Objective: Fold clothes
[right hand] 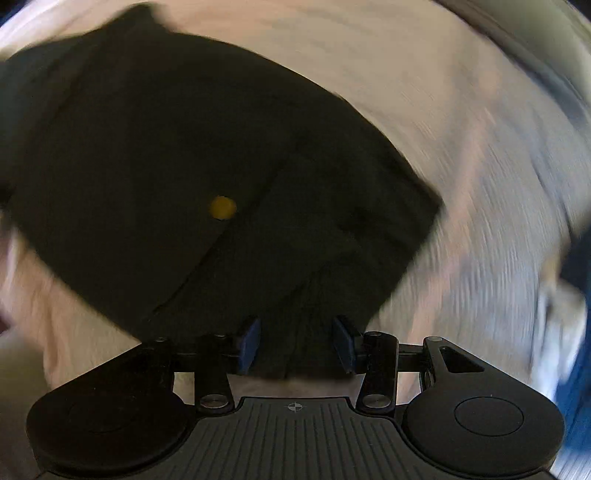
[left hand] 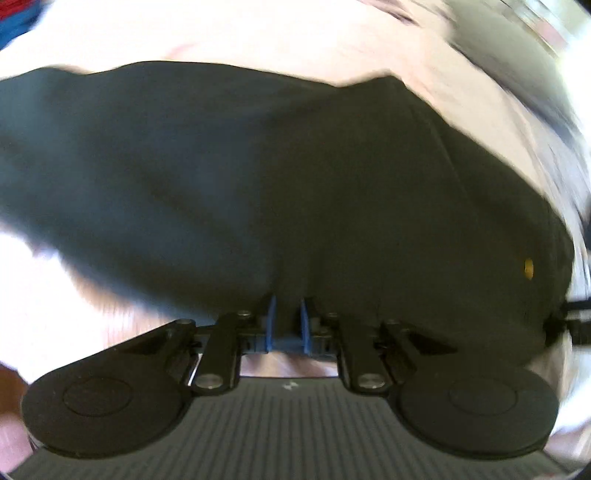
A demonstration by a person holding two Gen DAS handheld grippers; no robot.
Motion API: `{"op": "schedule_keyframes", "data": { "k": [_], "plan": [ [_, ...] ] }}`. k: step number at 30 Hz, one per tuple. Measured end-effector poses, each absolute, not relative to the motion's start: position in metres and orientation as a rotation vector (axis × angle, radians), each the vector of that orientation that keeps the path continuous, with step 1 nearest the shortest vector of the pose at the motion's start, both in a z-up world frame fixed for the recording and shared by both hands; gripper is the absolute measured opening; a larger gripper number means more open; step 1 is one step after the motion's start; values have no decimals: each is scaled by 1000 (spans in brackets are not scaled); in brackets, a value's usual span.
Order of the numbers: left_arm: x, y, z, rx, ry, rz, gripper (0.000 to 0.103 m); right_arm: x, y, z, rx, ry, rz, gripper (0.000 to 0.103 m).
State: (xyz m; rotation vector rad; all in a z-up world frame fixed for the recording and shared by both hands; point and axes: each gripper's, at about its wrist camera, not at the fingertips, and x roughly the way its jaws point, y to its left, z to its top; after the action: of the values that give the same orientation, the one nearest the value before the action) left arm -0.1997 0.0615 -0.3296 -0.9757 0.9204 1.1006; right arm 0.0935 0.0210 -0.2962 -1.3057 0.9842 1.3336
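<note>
A dark garment (left hand: pixel 295 177) with a small yellow button (left hand: pixel 529 268) lies spread on a pale sheet (left hand: pixel 295 33). My left gripper (left hand: pixel 288 321) points down at its near edge; the blue pads stand a narrow gap apart, with dark cloth showing between them. In the right wrist view the same garment (right hand: pixel 166 147) and its button (right hand: pixel 222 207) fill the left half. My right gripper (right hand: pixel 297 345) hangs over the garment's near edge, open, its blue pads (right hand: pixel 343 349) well apart and clear of the cloth below. Both views are motion-blurred.
The pale sheet (right hand: pixel 461 166) stretches around the garment on all sides. Blue and red fabric (left hand: pixel 14 18) shows at the top left of the left wrist view. Something blue (right hand: pixel 576 350) sits at the right edge of the right wrist view.
</note>
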Motion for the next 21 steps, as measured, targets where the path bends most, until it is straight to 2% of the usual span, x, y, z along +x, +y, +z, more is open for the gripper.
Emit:
{"op": "schedule_keyframes", "data": {
  "k": [8, 11, 17, 21],
  "plan": [
    [-109, -31, -194, -1136, 740, 1666, 28, 133, 38, -212, -1281, 846, 1864, 46],
    [-72, -59, -148, -1099, 708, 1766, 28, 145, 28, -177, -1229, 792, 1976, 47],
    [-27, -95, -92, -1039, 644, 1904, 30, 159, 15, -142, -1205, 713, 2066, 51],
    [-3, -111, -67, -993, 615, 1971, 34, 169, 7, -128, -1166, 668, 2123, 52]
  ]
}}
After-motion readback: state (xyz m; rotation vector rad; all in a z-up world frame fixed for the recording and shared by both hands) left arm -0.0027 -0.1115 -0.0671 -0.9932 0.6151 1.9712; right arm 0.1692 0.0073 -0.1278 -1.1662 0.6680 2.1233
